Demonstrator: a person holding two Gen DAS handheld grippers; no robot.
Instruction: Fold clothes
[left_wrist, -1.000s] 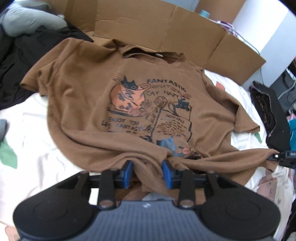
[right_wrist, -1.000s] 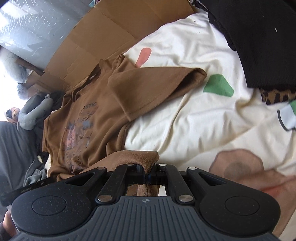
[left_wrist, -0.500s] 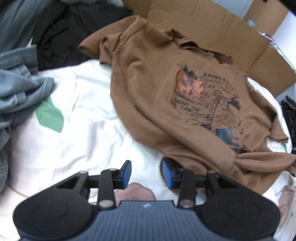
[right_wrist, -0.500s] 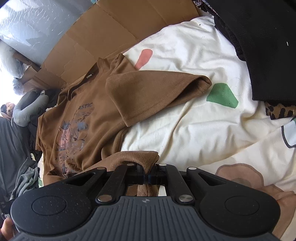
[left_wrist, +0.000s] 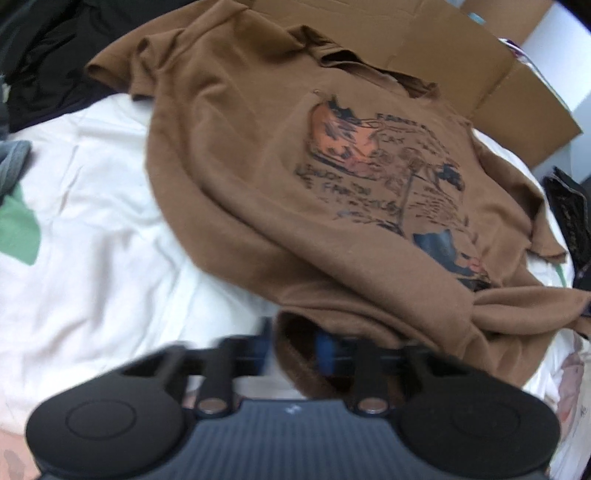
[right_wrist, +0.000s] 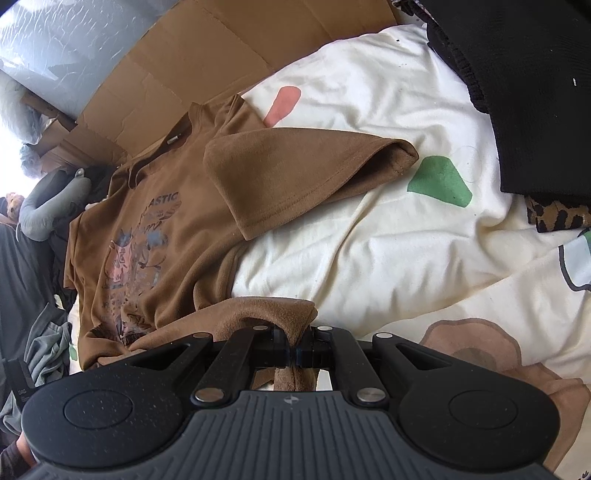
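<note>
Left wrist view: left gripper (left_wrist: 291, 350), blurred, jaws just closed on the hem of the brown T-shirt (left_wrist: 280, 192), soft jersey spread print-up on the cream sheet (left_wrist: 92, 258). Risk: a thin bite slipping once lifted.

Right wrist view: right gripper (right_wrist: 295, 354) pinches the other hem corner; the loose sleeve (right_wrist: 295, 181) could bunch the fold.

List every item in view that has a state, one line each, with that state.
brown T-shirt: unfolded, print up, rumpled, hem pinched at two spots
left gripper: jaws just closed, on the hem
right gripper: shut on the hem corner
sleeve: lying flat, spread outward on the sheet
cardboard: flattened, behind the shirt
</note>
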